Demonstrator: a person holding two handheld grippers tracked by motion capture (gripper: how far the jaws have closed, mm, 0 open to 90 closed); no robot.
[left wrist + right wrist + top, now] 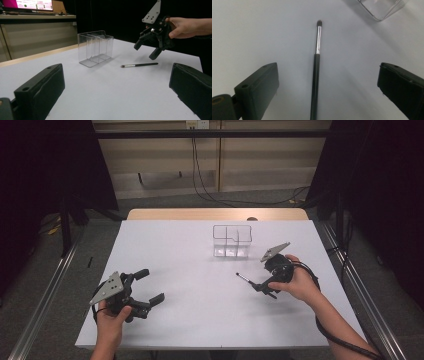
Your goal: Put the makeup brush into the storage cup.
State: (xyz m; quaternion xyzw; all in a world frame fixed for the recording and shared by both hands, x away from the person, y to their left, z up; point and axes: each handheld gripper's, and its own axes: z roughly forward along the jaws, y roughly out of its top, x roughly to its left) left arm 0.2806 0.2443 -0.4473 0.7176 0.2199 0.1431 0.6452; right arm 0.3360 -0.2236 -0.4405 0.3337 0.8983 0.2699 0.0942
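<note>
A thin black makeup brush (244, 278) with a silver ferrule lies flat on the white table (200, 320), its bristle tip pointing at the far left. My right gripper (265, 279) hovers open just above the brush's handle end. In the right gripper view the brush (316, 67) runs up between the two spread jaws of the right gripper (328, 68), untouched. A clear plastic organizer (231, 241) with several compartments stands empty just beyond. My left gripper (152, 285) rests open near the front left, holding nothing.
From the left gripper (117, 75), I see the organizer (95, 47), the brush (140, 65) and the right gripper (146, 50) held by a hand. A corner of the organizer (382, 7) appears in the right gripper view. A wooden strip borders the table's far edge.
</note>
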